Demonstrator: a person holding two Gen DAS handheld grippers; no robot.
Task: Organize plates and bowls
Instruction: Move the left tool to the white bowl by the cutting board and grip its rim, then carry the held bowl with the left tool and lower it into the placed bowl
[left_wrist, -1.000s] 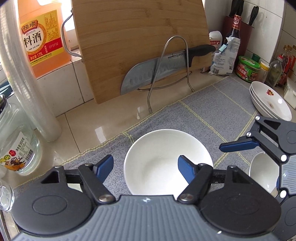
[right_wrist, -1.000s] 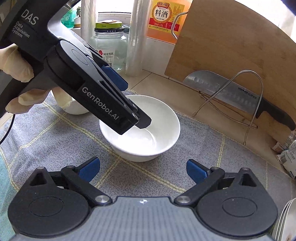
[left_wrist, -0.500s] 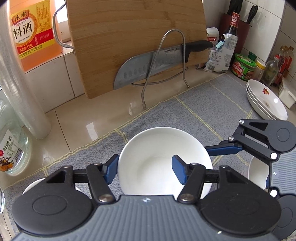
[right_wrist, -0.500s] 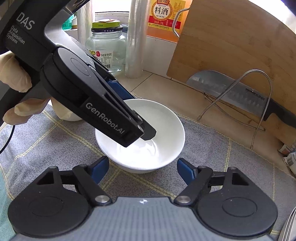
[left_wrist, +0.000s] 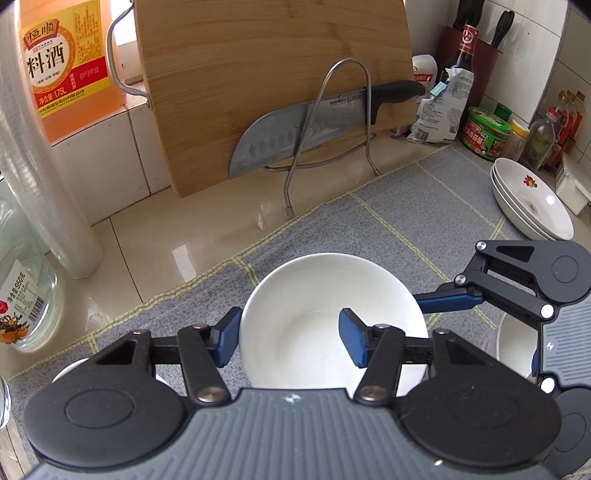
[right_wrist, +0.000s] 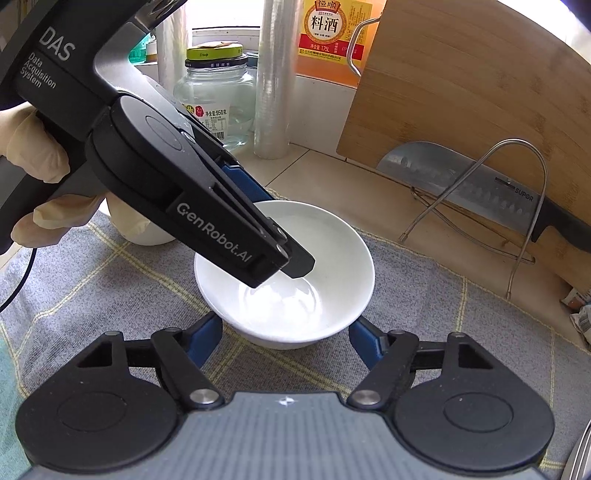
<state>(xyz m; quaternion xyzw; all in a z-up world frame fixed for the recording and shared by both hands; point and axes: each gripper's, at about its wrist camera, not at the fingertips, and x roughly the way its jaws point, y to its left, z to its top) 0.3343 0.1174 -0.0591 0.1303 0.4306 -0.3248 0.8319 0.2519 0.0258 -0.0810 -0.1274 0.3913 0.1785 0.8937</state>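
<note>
The white bowl (left_wrist: 332, 317), on the grey mat (left_wrist: 406, 221) mid-bench, is pinched at its left rim by the left gripper (left_wrist: 290, 338); the right gripper (right_wrist: 286, 341) jaws are closing around its base. Opposed pulls could tip it.

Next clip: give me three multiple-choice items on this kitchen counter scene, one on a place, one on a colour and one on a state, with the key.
1. Where is the knife?
A. on the wire rack, against the cutting board
B. flat on the cloth
C. inside the bowl

2. What colour is the cloth under the bowl?
A. red
B. plain white
C. grey with yellow lines

3. How does the left gripper stand?
A. wide open above the cloth
B. shut on the bowl's rim, one pad inside, one outside
C. shut on the knife's handle

Key:
1 A, the blade sits behind the wire loop, in front of the board.
2 C, grey weave crossed by thin yellow lines.
3 B, the blue pads straddle the near rim.
</note>
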